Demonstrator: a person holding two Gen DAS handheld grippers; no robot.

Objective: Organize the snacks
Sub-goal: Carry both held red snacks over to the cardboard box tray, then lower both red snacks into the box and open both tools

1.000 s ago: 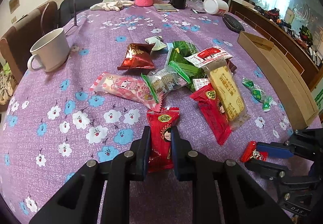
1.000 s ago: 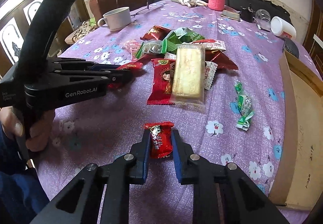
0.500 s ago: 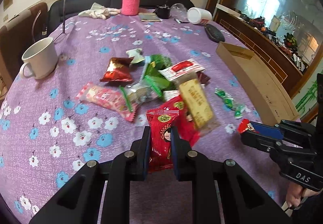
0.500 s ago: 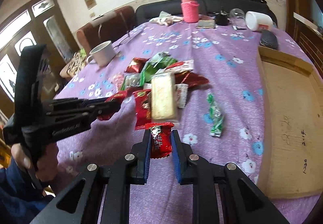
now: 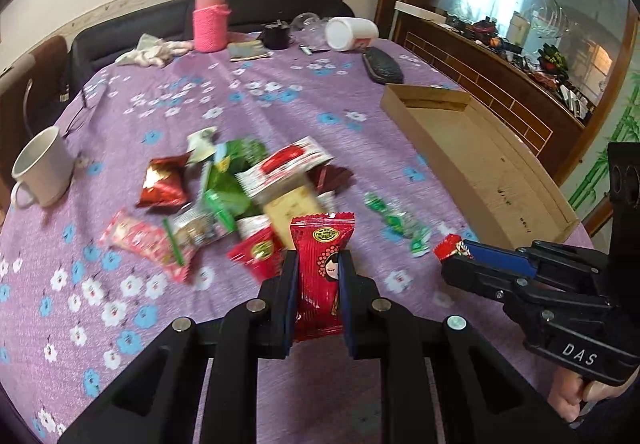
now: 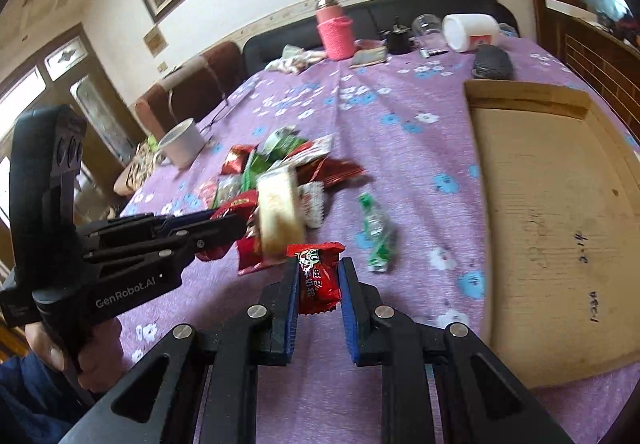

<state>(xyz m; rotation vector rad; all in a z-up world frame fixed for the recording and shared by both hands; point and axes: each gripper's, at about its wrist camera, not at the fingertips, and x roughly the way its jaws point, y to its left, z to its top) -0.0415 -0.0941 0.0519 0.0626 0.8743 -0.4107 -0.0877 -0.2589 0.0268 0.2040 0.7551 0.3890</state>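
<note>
My left gripper (image 5: 318,264) is shut on a long red snack packet with a cartoon face (image 5: 320,268), held above the purple tablecloth. My right gripper (image 6: 319,272) is shut on a small red candy packet (image 6: 318,278); it also shows in the left wrist view (image 5: 450,247). The left gripper and its red packet show at the left of the right wrist view (image 6: 230,217). A pile of mixed snacks (image 5: 248,199) lies mid-table. A shallow cardboard tray (image 6: 552,211) lies to the right, empty.
A white mug (image 5: 42,167) stands at the left. A pink-sleeved bottle (image 5: 210,19), a cloth, a tipped white cup (image 5: 352,33) and a dark case (image 5: 382,64) sit at the far edge. A green candy wrapper (image 5: 400,224) lies between pile and tray.
Both grippers have risen higher above the table with their packets and swung right toward the cardboard tray. The snack pile has not moved.
</note>
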